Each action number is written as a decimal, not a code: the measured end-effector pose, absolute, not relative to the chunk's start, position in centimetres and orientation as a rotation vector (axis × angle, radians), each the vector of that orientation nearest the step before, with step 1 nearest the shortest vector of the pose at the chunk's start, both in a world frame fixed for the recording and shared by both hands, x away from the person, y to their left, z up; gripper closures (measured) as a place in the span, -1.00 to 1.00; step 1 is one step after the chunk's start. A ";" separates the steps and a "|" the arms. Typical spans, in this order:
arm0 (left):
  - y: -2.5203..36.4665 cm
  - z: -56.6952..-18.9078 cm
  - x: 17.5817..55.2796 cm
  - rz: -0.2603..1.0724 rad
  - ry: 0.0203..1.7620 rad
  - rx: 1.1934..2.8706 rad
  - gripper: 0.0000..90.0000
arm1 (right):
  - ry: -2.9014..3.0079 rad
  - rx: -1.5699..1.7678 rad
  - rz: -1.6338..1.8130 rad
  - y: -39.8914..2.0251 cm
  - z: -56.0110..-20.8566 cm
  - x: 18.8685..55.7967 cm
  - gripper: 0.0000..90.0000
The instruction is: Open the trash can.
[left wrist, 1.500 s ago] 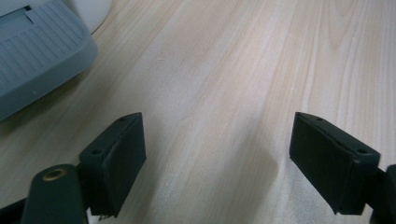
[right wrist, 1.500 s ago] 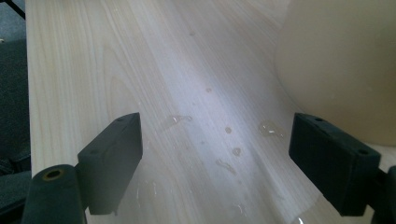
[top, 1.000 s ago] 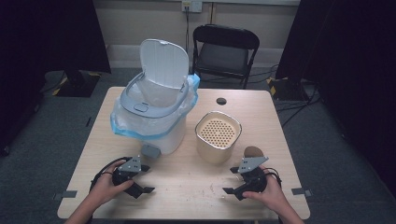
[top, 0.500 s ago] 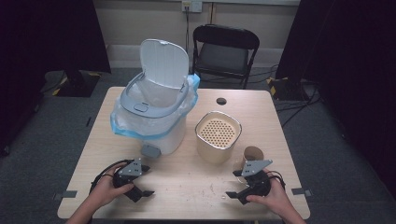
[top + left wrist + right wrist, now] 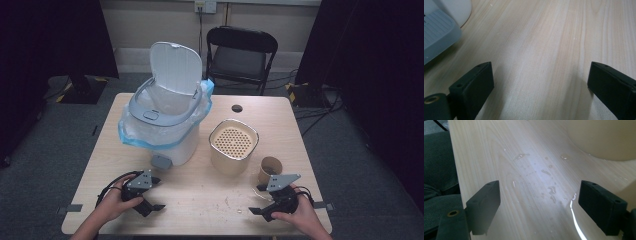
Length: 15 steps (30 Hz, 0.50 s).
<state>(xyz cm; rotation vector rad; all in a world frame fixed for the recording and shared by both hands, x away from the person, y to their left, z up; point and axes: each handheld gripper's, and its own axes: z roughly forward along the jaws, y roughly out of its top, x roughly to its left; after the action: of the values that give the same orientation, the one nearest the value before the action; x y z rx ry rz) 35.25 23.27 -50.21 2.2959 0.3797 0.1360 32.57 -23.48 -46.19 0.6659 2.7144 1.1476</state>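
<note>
Both grippers rest low at the table's (image 5: 210,192) near edge, left gripper (image 5: 150,195) and right gripper (image 5: 264,200) each gaping wide over bare wood, nothing held; the left's jaws have just been opening

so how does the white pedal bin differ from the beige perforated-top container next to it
The white pedal bin is larger and taller; the beige perforated-top container is squat. The bin's lid stands open with a blue liner folded over its rim; the container is covered by its holed insert, unlined. Both stand upright on the wooden table.
</note>
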 end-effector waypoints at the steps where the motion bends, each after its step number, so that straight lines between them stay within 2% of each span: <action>1: 23.3 -50.2 35.3 0.136 0.380 2.295 -0.87 | 2.713 0.670 1.144 -23.7 -46.2 32.5 -0.62; 15: 23.3 -50.2 35.2 0.137 0.380 2.295 -0.87 | 2.674 0.734 1.133 -25.8 -46.1 32.3 -0.62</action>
<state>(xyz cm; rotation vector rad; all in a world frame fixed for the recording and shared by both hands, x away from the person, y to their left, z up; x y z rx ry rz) 35.25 23.26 -50.22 2.2953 0.3805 0.1369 32.30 -25.77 -46.12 0.7342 2.6738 1.1331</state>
